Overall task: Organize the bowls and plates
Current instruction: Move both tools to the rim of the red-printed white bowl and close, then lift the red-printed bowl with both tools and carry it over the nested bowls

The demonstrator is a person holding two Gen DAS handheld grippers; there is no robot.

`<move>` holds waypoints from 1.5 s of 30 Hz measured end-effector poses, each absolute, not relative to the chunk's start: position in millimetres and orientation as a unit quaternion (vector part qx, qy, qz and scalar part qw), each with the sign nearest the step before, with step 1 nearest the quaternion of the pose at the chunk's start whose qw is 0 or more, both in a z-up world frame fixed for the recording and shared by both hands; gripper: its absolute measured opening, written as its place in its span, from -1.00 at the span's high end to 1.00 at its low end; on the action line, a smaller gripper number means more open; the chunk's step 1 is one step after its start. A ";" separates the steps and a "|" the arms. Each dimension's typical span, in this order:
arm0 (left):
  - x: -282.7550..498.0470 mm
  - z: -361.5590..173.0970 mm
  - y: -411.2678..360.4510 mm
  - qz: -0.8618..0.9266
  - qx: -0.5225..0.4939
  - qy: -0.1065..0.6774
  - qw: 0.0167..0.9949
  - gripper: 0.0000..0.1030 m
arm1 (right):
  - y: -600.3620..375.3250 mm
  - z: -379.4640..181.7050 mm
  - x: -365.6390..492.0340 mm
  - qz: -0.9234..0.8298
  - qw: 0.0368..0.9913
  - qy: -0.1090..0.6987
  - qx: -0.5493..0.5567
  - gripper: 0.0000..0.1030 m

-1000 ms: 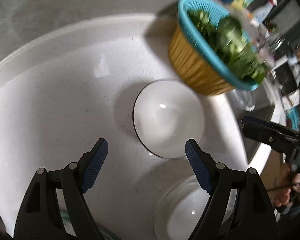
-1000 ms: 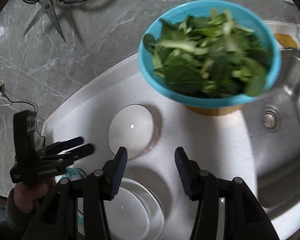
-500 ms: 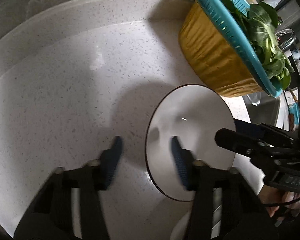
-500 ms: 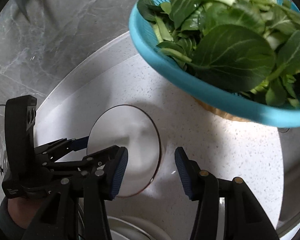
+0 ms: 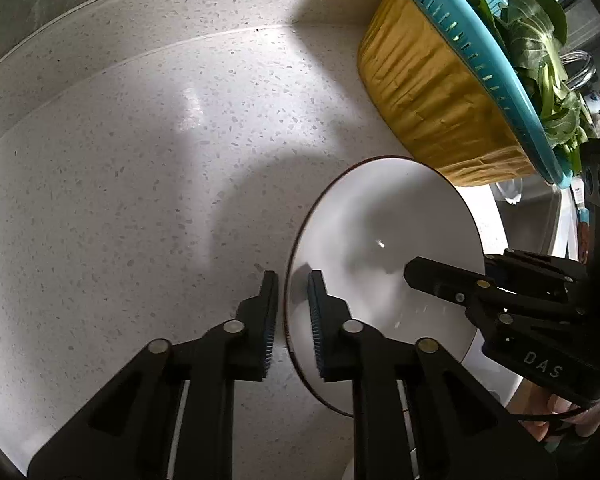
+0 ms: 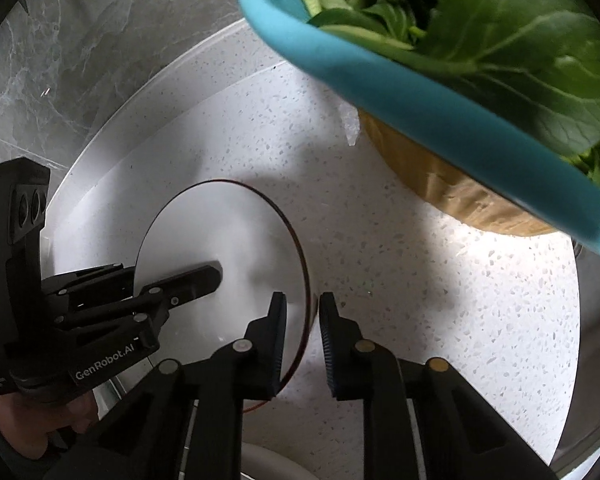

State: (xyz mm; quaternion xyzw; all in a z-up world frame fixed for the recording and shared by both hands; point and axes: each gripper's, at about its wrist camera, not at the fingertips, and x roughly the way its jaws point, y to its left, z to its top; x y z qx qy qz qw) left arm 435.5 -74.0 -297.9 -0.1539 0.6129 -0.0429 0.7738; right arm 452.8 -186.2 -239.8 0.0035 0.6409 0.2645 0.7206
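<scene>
A white bowl [image 5: 384, 264] with a thin dark rim sits on a speckled white countertop [image 5: 140, 160], gripped from opposite sides. The left gripper [image 5: 293, 280] has just been closing; its ribbed blue pads straddle the bowl's near rim, one finger outside the wall, the other inside, clamped on it. The right gripper [image 6: 303, 304] has also just been closing and pinches the opposite rim the same way, the dark edge running up between its fingers.

The left wrist view shows the smooth, glossy bowl interior just right of its fingers, the right gripper's black finger reaching in from the far side, and beyond the fingertips to the right a mustard-yellow basin [image 5: 432, 96] with creased sides holding a slotted turquoise colander [image 5: 496, 76] of leafy greens [image 5: 540, 40]. A steel tap shows past it.

The right wrist view alone shows grey veined marble wall [image 6: 80, 40] beyond the counter, the colander's smooth rim looming overhead, and a person's hand [image 6: 40, 424] holding the left gripper.
</scene>
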 end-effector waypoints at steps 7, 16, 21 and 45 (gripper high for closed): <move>432.2 -291.2 -87.6 -0.032 -0.126 0.608 0.783 0.79 | -183.4 -238.1 450.7 0.261 0.729 0.632 -0.014 0.73; 422.5 -267.5 -89.7 -0.028 -0.126 0.598 0.791 0.81 | -186.3 -221.4 448.9 0.268 0.739 0.618 -0.023 0.82; 415.9 -253.2 -92.0 -0.028 -0.125 0.593 0.795 0.81 | -189.2 -210.3 445.6 0.272 0.743 0.611 -0.022 0.84; 404.6 -259.3 -93.6 -0.018 -0.147 0.611 0.778 0.81 | -201.7 -205.7 443.1 0.270 0.726 0.633 -0.025 0.80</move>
